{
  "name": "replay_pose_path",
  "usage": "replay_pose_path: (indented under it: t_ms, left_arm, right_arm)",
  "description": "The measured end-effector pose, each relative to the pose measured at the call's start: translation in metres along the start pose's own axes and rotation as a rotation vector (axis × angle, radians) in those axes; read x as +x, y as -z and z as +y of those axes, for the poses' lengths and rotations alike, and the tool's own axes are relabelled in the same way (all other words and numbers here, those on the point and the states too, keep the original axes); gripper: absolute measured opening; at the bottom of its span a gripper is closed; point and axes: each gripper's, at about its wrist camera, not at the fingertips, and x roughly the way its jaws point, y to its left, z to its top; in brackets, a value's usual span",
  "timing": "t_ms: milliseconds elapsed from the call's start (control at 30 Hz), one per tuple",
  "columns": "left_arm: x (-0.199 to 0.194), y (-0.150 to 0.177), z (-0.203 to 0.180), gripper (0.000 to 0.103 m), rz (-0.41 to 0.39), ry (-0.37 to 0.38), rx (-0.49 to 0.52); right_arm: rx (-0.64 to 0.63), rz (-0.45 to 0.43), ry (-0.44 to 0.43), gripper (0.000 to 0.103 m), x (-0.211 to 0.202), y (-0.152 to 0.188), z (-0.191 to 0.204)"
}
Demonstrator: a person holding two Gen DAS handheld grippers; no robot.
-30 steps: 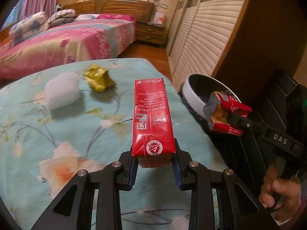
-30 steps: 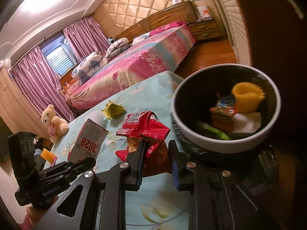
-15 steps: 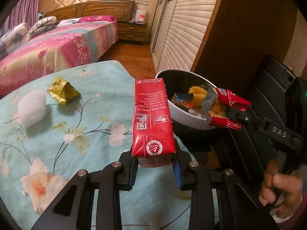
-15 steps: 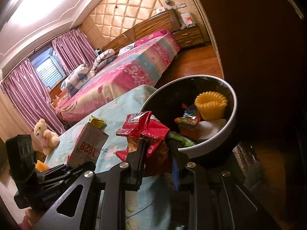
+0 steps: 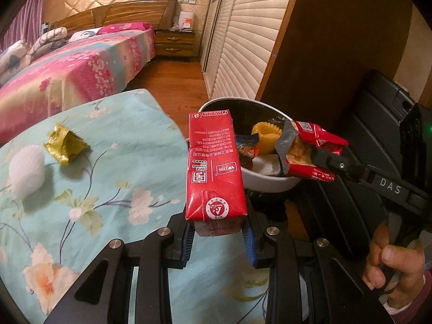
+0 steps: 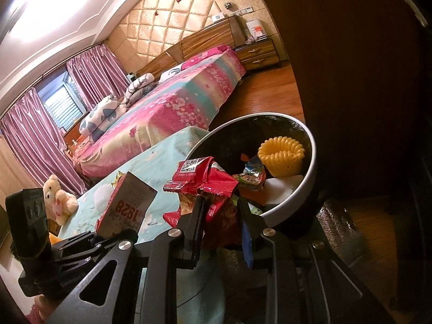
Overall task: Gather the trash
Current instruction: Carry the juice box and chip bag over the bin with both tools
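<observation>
Two pairs of black tongs are each clamped on rubbish: the left gripper (image 5: pixel 218 239) grips a tall red drink carton (image 5: pixel 213 167) by its base, and the right gripper (image 6: pixel 220 226) pinches a crumpled red snack wrapper (image 6: pixel 205 181) at the rim of a round white-rimmed bin (image 6: pixel 311 167). On the floral turquoise cloth (image 5: pixel 121 167) beyond lie a crumpled gold wrapper (image 5: pixel 64 144) and a white foam lump (image 5: pixel 25 170).
</observation>
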Motion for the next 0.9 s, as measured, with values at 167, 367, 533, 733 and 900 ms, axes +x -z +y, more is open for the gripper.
replay_pose_path:
  t_ms: [167,367,533,733,900]
  left_arm:
    - [0.011,-0.011,-0.005,0.029,0.000,0.009,0.010]
    - [0.025,-0.025,-0.011,0.029,0.005,0.015,0.028]
    - [0.036,-0.033,-0.014,0.030,0.015,0.016,0.041]
    - [0.047,-0.042,-0.020,0.030,0.027,0.021,0.053]
    - [0.055,-0.048,-0.023,0.030,0.036,0.017,0.051]
  right_arm:
    - [-0.002,-0.008,0.015,0.024,0.000,-0.008,-0.006]
    - [0.001,-0.014,0.029,0.024,0.002,-0.019,-0.013]
    - [0.001,-0.006,0.041,0.024,0.006,-0.025,-0.018]
    - [0.006,-0.004,0.047,0.024,0.010,-0.028,-0.020]
    - [0.011,0.011,0.051,0.024,0.015,-0.029,-0.023]
